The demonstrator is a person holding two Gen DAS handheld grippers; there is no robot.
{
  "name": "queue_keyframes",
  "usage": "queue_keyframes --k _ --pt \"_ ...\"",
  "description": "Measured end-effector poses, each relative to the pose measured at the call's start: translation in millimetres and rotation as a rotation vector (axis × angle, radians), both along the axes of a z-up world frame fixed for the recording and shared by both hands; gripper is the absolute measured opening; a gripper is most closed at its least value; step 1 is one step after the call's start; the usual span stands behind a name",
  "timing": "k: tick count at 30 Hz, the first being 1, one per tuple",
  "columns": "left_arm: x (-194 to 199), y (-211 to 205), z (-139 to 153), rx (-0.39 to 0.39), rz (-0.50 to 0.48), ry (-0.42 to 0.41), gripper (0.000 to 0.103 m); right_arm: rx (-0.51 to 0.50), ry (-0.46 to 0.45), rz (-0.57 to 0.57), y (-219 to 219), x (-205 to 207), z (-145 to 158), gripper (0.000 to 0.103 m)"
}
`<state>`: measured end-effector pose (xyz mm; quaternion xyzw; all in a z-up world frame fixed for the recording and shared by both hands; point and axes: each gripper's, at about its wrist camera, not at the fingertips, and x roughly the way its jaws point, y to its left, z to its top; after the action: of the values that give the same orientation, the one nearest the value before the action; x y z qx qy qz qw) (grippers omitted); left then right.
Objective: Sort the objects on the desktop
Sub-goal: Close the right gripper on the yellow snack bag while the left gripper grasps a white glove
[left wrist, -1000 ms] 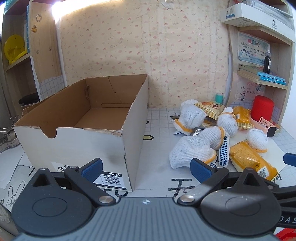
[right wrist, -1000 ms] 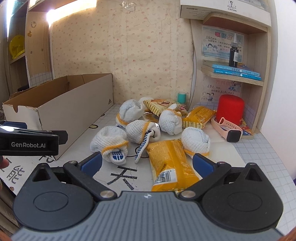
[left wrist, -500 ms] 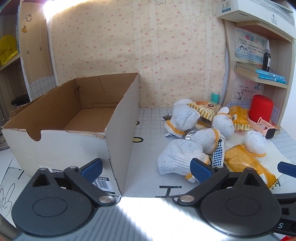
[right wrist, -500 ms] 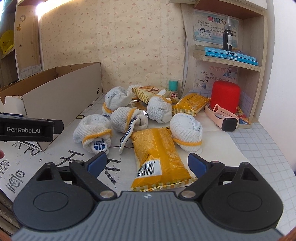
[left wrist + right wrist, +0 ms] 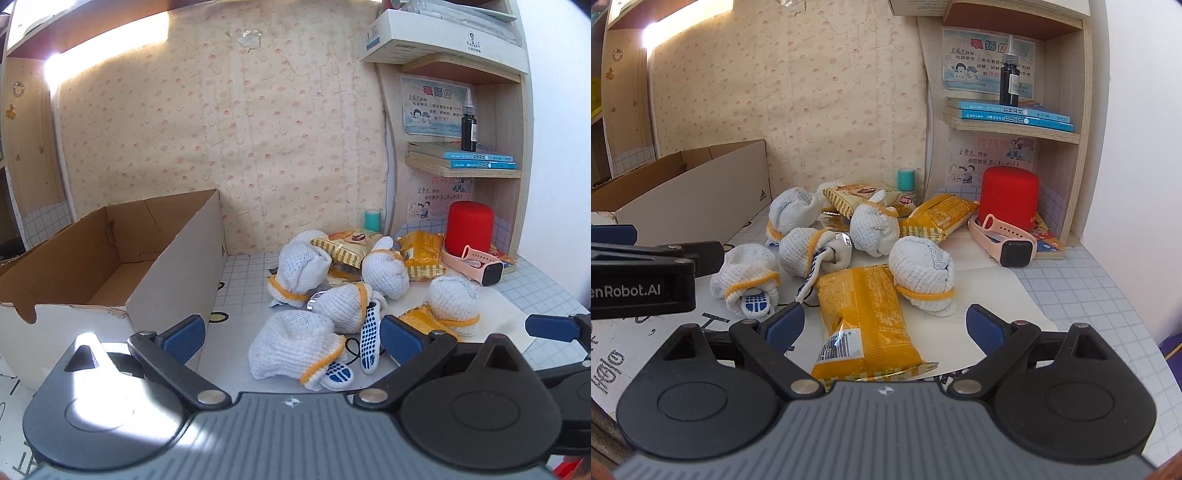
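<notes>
Several balled white gloves with yellow cuffs lie heaped on the desk, the nearest glove ball (image 5: 295, 347) (image 5: 746, 277) just ahead of my left gripper (image 5: 291, 341), which is open and empty. My right gripper (image 5: 884, 326) is open and empty over a yellow snack packet (image 5: 866, 314), with another glove ball (image 5: 921, 273) just beyond it. More snack packets (image 5: 938, 218) lie behind the gloves. An open cardboard box (image 5: 110, 258) (image 5: 701, 184) stands at the left, with nothing visible inside.
A red cylinder (image 5: 1010, 199) and a pink smartwatch (image 5: 1004, 240) sit at the back right under a wooden shelf with books and a dark bottle (image 5: 1010, 79). A small teal cap (image 5: 905, 179) stands by the wall. The left gripper's body (image 5: 642, 284) shows at the right view's left edge.
Both grippers have moved forward and right toward the pile. The gloves and packets now look nearer, and the box has slid to the left of the views. Both grippers stay open.
</notes>
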<state>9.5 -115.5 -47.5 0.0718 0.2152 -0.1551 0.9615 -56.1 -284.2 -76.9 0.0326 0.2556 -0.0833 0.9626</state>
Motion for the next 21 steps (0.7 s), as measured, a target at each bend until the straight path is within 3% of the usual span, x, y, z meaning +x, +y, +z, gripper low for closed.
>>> queue_keyframes --k 12,21 --pt "41.0 -8.1 -21.0 -0.001 0.0 0.113 0.103 -0.011 0.036 0.038 9.4 14.5 -5.4 0.092" --pt "55.4 -4.9 -30.0 -0.011 0.015 0.148 0.102 -0.019 0.058 0.062 13.0 27.7 -8.0 0.092"
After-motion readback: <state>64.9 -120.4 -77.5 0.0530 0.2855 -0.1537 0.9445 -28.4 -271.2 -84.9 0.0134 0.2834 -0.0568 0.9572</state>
